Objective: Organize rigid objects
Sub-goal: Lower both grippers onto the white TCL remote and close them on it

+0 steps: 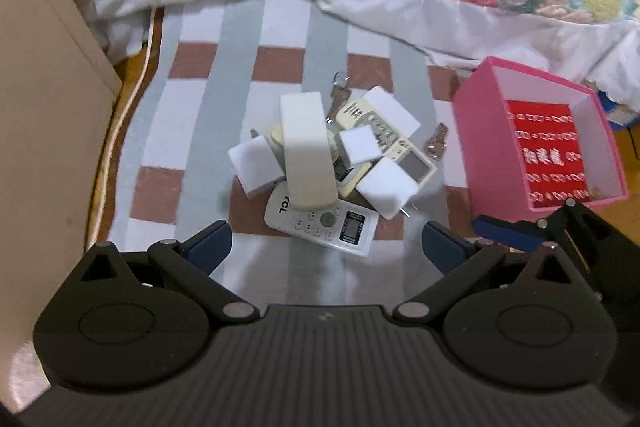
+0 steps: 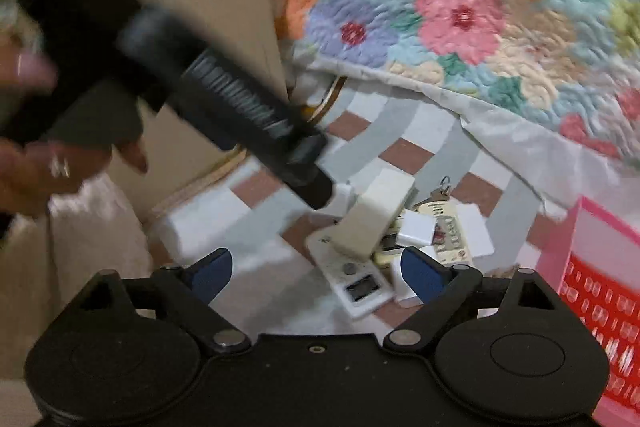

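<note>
I am holding my left gripper (image 1: 325, 241) and right gripper (image 2: 316, 269) wide open, gripping nothing, above the pile of remotes, chargers and keys (image 1: 334, 163) lying mid-way across the checked mat (image 1: 168, 115); the pink box (image 1: 538, 135) is sitting at its right edge.

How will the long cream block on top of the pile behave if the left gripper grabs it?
The long cream block looks like a rigid case, so it probably won't flex. It lies tilted across the TCL remote and a white cube, so it may slide or shift neighbours when lifted. Its smooth faces could be slippery.
</note>
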{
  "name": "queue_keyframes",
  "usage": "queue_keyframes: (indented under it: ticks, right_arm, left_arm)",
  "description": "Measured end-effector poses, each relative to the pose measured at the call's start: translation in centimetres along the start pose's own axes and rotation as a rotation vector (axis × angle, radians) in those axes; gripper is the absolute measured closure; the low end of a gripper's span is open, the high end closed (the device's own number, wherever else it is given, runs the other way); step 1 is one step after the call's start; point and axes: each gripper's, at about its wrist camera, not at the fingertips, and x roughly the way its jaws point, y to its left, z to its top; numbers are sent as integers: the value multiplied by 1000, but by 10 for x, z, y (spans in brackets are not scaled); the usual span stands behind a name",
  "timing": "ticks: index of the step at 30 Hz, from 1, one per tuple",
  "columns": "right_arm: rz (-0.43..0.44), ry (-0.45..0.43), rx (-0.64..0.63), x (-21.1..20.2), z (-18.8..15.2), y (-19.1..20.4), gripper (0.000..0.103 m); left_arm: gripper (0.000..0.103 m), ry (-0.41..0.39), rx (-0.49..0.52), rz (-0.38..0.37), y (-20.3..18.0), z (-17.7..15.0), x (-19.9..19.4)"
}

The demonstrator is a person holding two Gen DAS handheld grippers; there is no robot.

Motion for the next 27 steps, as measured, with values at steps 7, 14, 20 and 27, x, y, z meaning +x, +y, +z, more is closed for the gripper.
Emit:
queue_keyframes:
  ticks: [7, 14, 20, 27]
  right_arm:
    - [80, 82, 50, 63, -27, -24, 14]
    - [120, 86, 59, 112, -33, -36, 14]
    - [72, 111, 1, 130, -39, -33, 19]
    - [38, 149, -43, 141, -40, -37, 30]
  left_arm:
    - [4, 63, -204, -79, 38, -19, 59]
    - [5, 27, -301, -166, 52, -33, 105]
    - [9, 15, -368, -220, 51, -41, 127]
    - [9, 9, -457, -249, 58, -46, 143]
